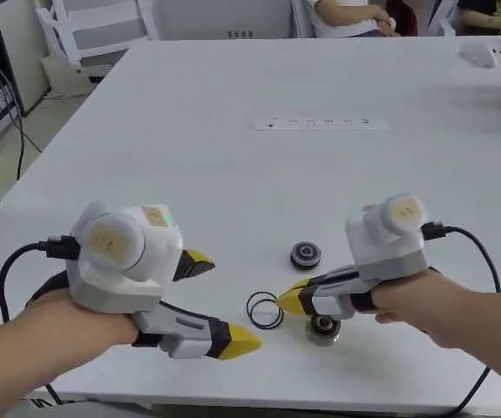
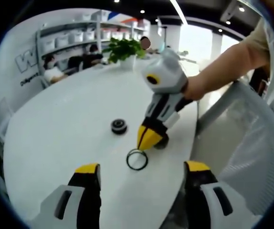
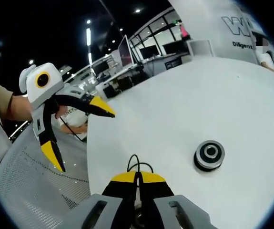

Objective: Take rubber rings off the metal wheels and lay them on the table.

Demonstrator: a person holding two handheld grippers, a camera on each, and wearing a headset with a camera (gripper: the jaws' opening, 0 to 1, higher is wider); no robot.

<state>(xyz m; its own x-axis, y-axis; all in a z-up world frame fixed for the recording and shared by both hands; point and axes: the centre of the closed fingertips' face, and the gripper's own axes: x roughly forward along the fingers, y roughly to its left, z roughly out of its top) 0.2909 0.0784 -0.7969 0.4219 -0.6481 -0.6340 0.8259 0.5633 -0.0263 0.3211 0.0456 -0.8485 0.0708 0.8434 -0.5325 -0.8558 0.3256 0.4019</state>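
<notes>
Head view: left tongs (image 1: 226,300) spread, right tongs (image 1: 290,301) pressed together, power strip (image 1: 320,124) beyond.

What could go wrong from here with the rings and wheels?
The right gripper, jaws shut, sits against the rubber rings; pulling away might drag them toward the table edge close by. The near metal wheel sits just under that gripper, so a nudge could roll it off.

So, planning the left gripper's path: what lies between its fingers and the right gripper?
Black rubber rings lying on the white table, just before the right gripper; the left gripper view shows it.
</notes>
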